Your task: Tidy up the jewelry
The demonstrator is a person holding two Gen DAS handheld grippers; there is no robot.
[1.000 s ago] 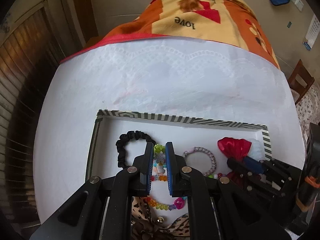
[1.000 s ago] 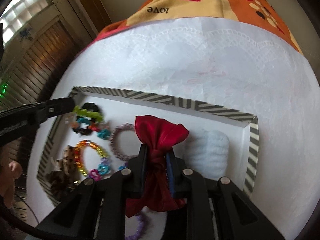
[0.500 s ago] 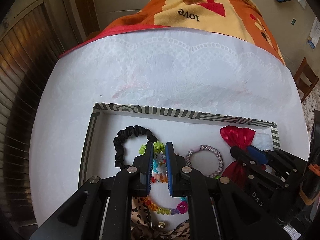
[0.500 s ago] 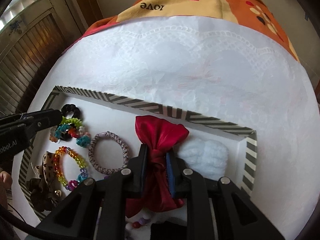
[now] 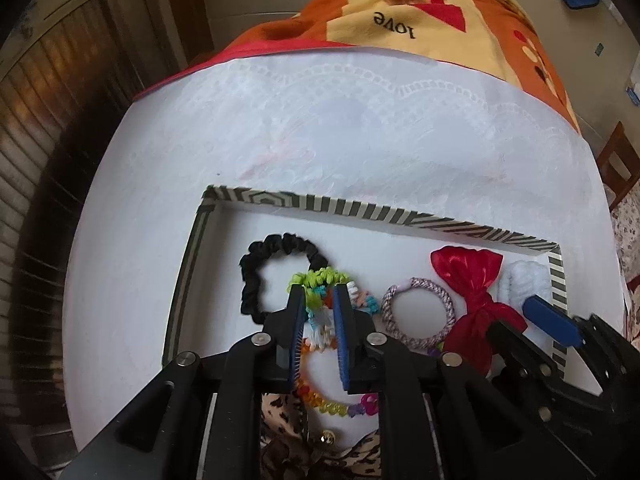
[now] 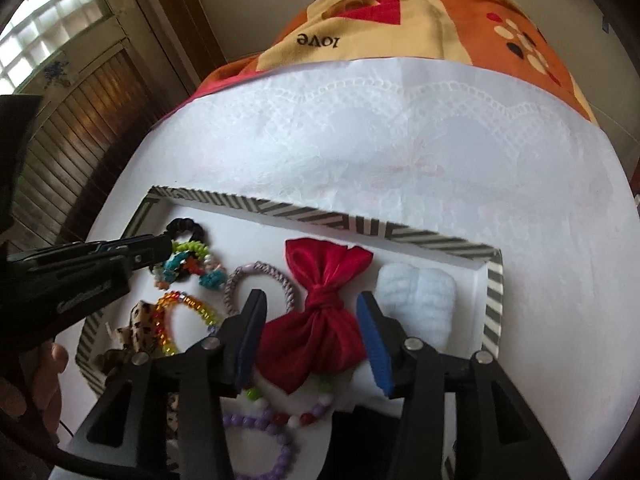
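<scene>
White tablecloth [image 5: 360,128] bare beyond striped tray rim [image 5: 360,213].

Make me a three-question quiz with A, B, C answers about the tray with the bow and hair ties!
1. Where is the red bow?
A. in the striped tray
B. on the blanket
C. on the floor

2. What colour is the ruffled hair tie at the tray's far corner?
A. pink
B. black
C. yellow

3. The right gripper is:
A. pinching the bow
B. open around the bow
C. out of sight

Answers: 1 A, the bow lies inside the striped rim. 2 B, it is black. 3 B, the fingers have just been opening, with gaps beside the bow.
</scene>
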